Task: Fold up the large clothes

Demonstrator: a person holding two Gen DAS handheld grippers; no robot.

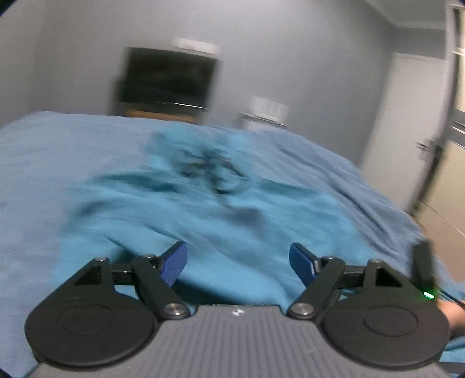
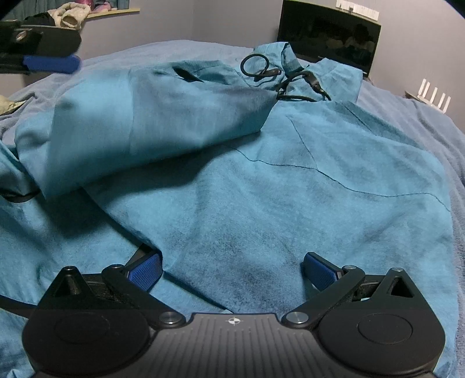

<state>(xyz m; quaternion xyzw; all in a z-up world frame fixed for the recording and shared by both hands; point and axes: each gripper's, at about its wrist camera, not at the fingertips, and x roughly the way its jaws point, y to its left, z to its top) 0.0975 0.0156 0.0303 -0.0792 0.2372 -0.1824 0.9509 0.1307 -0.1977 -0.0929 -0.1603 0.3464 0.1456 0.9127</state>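
Note:
A large teal hooded jacket (image 2: 261, 197) lies spread on the bed, its left sleeve (image 2: 139, 122) folded across the chest and black drawcords (image 2: 279, 75) at the hood. My right gripper (image 2: 232, 270) is open, low over the jacket's hem, empty. My left gripper (image 1: 238, 261) is open and empty above the same jacket (image 1: 203, 209), which looks blurred in the left wrist view. The left gripper also shows at the upper left of the right wrist view (image 2: 49, 62).
A blue bedspread (image 2: 421, 122) covers the bed (image 1: 43, 151). A dark TV (image 2: 328, 35) stands against the far wall, with a white router (image 2: 433, 96) to its right. Clothes are piled on a shelf (image 2: 69, 14). A door (image 1: 407, 122) is at right.

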